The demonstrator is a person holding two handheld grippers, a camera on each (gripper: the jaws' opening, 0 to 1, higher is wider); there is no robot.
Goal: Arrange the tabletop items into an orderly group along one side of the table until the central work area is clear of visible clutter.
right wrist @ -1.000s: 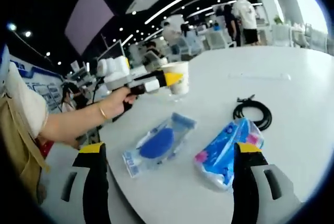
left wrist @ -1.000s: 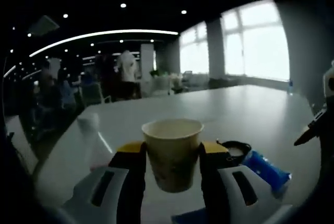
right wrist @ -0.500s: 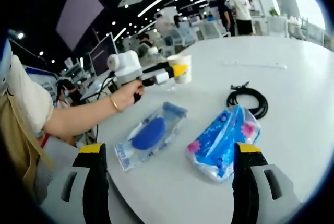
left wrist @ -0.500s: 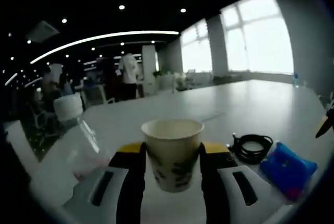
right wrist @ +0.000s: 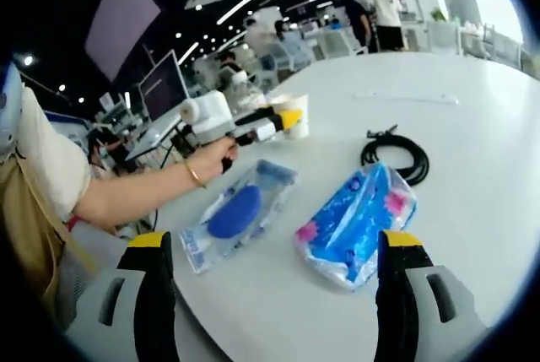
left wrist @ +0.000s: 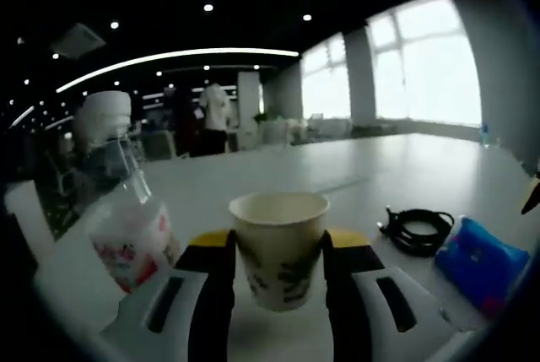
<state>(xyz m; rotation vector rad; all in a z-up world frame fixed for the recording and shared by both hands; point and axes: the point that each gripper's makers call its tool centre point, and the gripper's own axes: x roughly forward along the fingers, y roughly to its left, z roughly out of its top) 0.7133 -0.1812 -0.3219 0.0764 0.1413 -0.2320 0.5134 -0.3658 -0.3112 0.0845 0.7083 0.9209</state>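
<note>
My left gripper (left wrist: 278,261) is shut on a cream paper cup (left wrist: 279,242), held upright just above the white table (left wrist: 354,176). A clear water bottle (left wrist: 122,210) with a white cap and red label stands close at the cup's left. In the right gripper view the left gripper (right wrist: 283,120) holds the paper cup (right wrist: 297,114) at the far table edge. My right gripper (right wrist: 270,294) is open above the near table, its jaws wide apart. Ahead of it lie a blue tissue pack (right wrist: 354,223), a clear bag with a blue sponge (right wrist: 236,214) and a coiled black cable (right wrist: 395,155).
The black cable (left wrist: 418,229) and the blue pack (left wrist: 479,254) lie right of the cup in the left gripper view. A person's bare forearm (right wrist: 135,193) reaches in from the left. Desks, monitors and people stand beyond the table (right wrist: 472,126).
The left gripper has carried the cup closer to the water bottle, which now looms larger at its left. The right gripper stays open and has barely shifted.
</note>
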